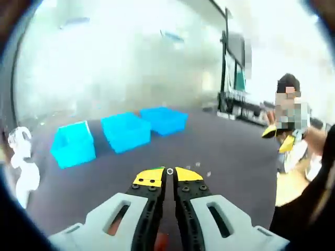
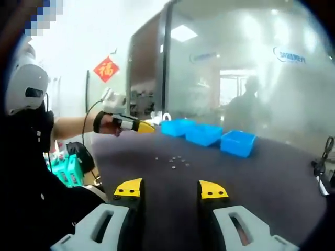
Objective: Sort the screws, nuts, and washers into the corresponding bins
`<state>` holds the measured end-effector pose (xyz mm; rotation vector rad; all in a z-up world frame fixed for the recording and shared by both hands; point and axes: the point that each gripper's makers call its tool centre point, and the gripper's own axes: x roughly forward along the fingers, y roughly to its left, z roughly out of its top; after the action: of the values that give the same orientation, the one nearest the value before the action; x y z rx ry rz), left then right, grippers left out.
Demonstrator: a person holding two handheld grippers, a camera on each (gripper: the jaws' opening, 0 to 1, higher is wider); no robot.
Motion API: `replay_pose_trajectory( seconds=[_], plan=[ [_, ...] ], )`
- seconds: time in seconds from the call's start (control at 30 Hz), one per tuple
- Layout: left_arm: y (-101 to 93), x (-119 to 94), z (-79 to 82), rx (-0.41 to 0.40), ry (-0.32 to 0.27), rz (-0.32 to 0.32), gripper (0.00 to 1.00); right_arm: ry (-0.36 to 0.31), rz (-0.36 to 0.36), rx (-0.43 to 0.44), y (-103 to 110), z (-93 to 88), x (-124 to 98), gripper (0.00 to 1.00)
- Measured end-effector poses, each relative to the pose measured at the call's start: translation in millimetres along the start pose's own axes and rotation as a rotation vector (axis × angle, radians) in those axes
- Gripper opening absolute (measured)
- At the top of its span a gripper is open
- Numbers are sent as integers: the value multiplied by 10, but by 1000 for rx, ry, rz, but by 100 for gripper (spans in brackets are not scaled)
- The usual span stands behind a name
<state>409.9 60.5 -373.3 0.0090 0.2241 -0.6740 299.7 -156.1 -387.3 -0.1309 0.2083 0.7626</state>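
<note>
Three blue bins (image 1: 73, 144) (image 1: 125, 130) (image 1: 164, 119) stand in a row on the dark table (image 1: 235, 151). My left gripper (image 1: 169, 177) has its yellow-tipped jaws pressed together, with a small ring-shaped part, seemingly a washer (image 1: 169, 171), pinched at the tips. Several loose small parts (image 1: 201, 167) lie just beyond it. In the right gripper view the left gripper (image 2: 138, 126) hovers by the bins (image 2: 178, 127) (image 2: 205, 134) (image 2: 238, 143), held in a hand. My right gripper (image 2: 170, 189) is open above the table, well short of the scattered parts (image 2: 175, 161). It also appears at the right (image 1: 278, 137).
A glass wall runs behind the table (image 2: 251, 178). A monitor on a stand (image 1: 235, 68) is at the back right, and a white object (image 1: 23, 162) sits at the left edge. A green crate (image 2: 68, 170) sits below the table's left side. A cable (image 2: 324, 157) lies at the right.
</note>
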Motion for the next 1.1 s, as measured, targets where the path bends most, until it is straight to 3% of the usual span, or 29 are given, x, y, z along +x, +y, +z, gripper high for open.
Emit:
replay_pose_trajectory(
  seconds=[0.17, 0.27, 0.37, 0.53, 0.67, 0.83, 0.9, 1.1],
  plan=[
    [-8, -183, 142, -25, -125, 74, 5, -37, -28, 9, -42, 108, -22, 35],
    [55, -270, 194, 23, -165, 142, 5, -54, -41, 15, -64, 151, -27, 35],
    [124, -328, 264, 10, -197, 165, 5, -62, -46, 20, -66, 174, -27, 35],
    [328, -346, 332, 63, -211, 214, 5, -63, -48, 21, -46, 181, -39, 35],
    [539, -349, 330, 18, -225, 256, 5, -73, -55, 27, -40, 192, -70, 35],
    [880, -339, 365, 49, -222, 344, 5, -74, -61, 36, -41, 164, -115, 35],
    [982, -321, 371, 19, -226, 356, 5, -74, -61, 41, -43, 156, -128, 35],
    [1247, -177, 450, 33, -208, 393, 5, -70, -64, 53, -53, 106, -153, 35]
  ],
)
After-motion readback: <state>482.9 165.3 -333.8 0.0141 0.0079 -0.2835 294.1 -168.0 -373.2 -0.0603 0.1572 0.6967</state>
